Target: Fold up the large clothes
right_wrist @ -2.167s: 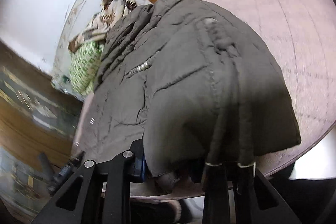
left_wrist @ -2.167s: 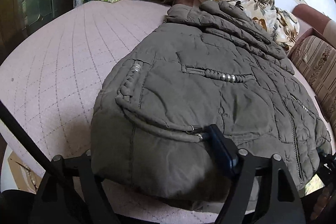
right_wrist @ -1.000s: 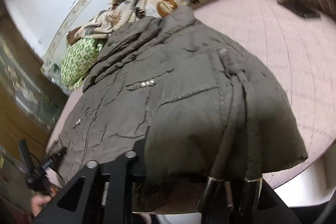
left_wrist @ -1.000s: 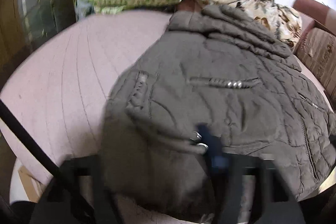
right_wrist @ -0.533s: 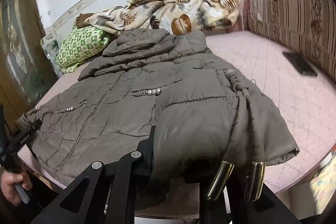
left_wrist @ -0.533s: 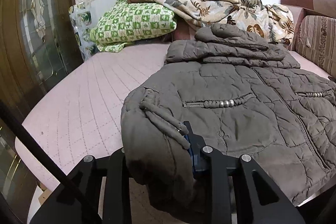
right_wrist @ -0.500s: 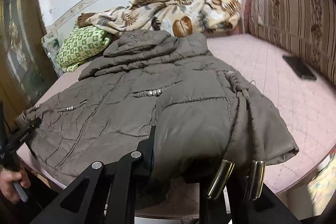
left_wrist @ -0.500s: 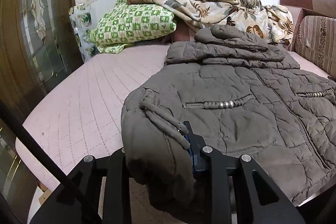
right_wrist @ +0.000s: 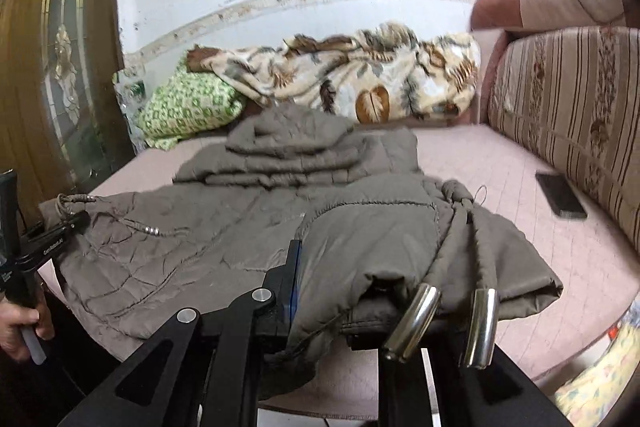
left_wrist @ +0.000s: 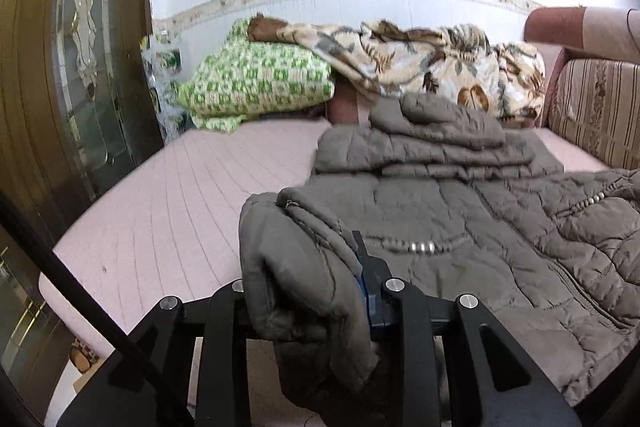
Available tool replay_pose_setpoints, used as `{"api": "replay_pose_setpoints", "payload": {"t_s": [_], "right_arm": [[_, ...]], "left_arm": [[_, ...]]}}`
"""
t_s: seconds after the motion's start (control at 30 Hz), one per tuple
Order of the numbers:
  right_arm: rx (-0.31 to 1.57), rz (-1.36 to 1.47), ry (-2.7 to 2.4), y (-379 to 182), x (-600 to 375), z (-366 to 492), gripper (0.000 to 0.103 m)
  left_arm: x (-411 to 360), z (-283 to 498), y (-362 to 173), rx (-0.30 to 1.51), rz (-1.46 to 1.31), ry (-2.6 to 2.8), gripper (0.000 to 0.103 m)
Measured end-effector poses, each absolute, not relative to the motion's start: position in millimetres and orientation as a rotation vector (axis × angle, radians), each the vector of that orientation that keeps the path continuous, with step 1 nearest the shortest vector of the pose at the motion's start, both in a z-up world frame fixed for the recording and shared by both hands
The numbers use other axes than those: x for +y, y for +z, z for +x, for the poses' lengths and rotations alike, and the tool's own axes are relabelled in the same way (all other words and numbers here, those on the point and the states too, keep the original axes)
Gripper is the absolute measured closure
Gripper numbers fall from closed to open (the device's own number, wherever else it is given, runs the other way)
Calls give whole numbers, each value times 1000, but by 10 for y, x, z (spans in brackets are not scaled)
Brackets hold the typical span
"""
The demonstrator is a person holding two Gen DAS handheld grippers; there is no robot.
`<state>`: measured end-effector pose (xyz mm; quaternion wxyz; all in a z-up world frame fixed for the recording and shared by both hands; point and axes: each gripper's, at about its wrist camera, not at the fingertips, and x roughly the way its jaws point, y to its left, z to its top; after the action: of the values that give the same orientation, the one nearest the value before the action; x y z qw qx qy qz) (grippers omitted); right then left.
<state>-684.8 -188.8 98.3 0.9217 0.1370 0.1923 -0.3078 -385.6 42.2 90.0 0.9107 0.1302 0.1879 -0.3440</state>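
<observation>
A grey-brown padded jacket (left_wrist: 460, 211) lies face up on the pink quilted bed (left_wrist: 180, 203), hood toward the wall. My left gripper (left_wrist: 308, 291) is shut on the jacket's bottom left hem corner, which bunches over its fingers. In the right wrist view the jacket (right_wrist: 240, 219) spreads to the left. My right gripper (right_wrist: 348, 291) is shut on the bottom right hem corner, where two drawstrings with metal tips (right_wrist: 480, 323) hang down. The left gripper also shows in the right wrist view (right_wrist: 64, 227), at the far left, clamped on the hem.
A green checked pillow (left_wrist: 256, 83) and a leaf-print blanket (left_wrist: 420, 59) lie at the head of the bed. A striped sofa back (right_wrist: 568, 107) runs along the right. A dark phone (right_wrist: 560, 195) lies on the bed by it. A wooden door (left_wrist: 60, 67) stands at the left.
Both grippers have dropped low and level at the bed's near edge, still holding the hem corners. The views now look along the jacket toward the wall instead of down on it.
</observation>
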Motion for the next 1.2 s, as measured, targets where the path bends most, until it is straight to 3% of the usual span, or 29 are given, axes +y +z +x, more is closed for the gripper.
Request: {"api": "replay_pose_setpoints", "payload": {"t_s": [0.37,0.77,0.9,1.1,1.2], "right_arm": [[293,206,-631,1531,-2153,-6621,86],[212,234,-619,2070,-3091,-5963,87],[226,289,-619,2119,-3559,-5606,86],[301,407,-637,1918,-4323,-5021,86],[341,459,-652,1770,-4620,-4735,86]], "left_arm": [[96,-3618,1558,285,199,-719,75],[-997,-2985,2303,198,173,-680,74],[-1531,-2584,2380,248,187,-660,65],[-2161,-1926,2363,289,238,-587,35],[-2301,-1592,2331,345,230,-560,34]]}}
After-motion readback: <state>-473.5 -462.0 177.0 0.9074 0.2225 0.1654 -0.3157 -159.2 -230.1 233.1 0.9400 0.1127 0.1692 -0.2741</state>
